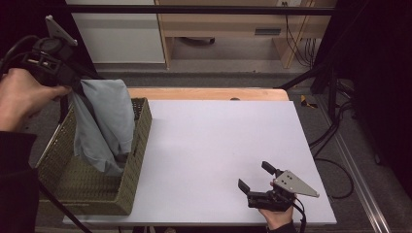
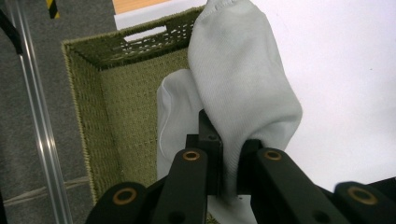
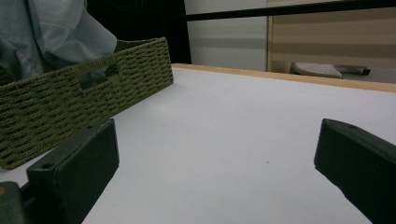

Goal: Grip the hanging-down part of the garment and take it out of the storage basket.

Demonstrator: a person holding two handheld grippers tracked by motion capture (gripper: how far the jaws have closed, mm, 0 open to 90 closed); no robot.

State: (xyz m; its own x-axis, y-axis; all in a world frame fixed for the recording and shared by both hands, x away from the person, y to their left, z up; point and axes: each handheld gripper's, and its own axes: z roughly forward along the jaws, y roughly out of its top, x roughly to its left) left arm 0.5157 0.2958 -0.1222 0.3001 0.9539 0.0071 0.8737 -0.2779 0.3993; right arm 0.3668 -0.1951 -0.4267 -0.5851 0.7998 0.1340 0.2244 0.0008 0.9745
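My left tool point(image 1: 73, 85) is clamped tight on a fold of the grey cloth point(image 1: 104, 124), holding it above the woven basket point(image 1: 97, 194) at the bench's point(image 1: 218, 145) left edge. I judge I'm lifting it out; next it must clear the rim. The cloth hangs lengthwise, straight down, its lower end inside the basket. My right tool point(image 1: 256, 177) rests gaping, empty, on the bench.

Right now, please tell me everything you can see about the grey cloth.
The grey cloth is soft, plain fabric with a stitched hem, looking paler in the left gripper view. The left gripper is shut on a fold of it. It hangs in loose folds, its lower end inside the woven green basket at the table's left edge.
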